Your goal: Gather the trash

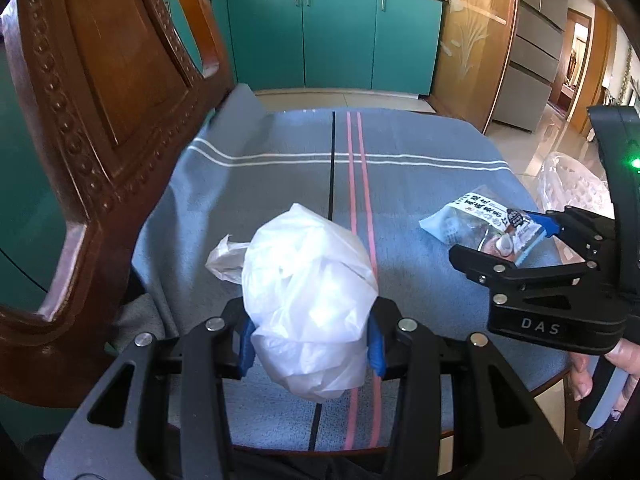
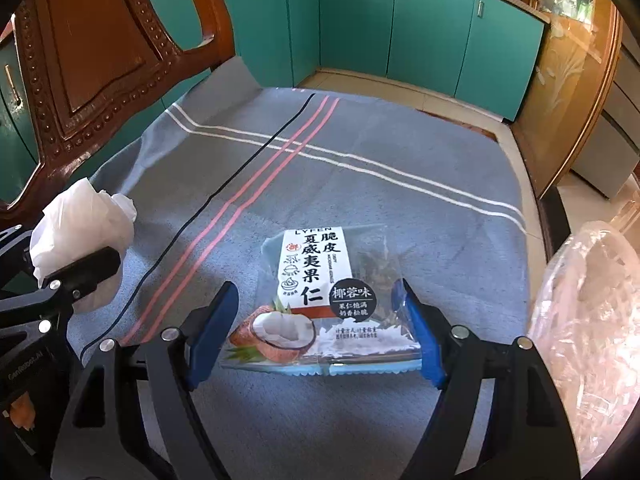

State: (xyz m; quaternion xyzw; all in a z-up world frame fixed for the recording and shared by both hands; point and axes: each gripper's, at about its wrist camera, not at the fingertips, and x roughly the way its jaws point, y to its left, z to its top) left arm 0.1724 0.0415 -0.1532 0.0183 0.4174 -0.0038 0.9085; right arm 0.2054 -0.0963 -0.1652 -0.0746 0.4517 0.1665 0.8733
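Left gripper (image 1: 312, 346): fingers pinching white plastic bag (image 1: 308, 296). Right gripper (image 2: 316, 334): fingers spread, straddling snack packet (image 2: 324, 300); its long axis runs forward between them

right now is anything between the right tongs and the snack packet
Nothing visible. The snack packet lies flat on the blue cloth, already between the open right tongs, the right finger touching its edge.

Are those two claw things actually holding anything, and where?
Left gripper squeezes the white plastic bag around its middle. Right gripper straddles the snack packet's near end, seemingly not yet clamped.
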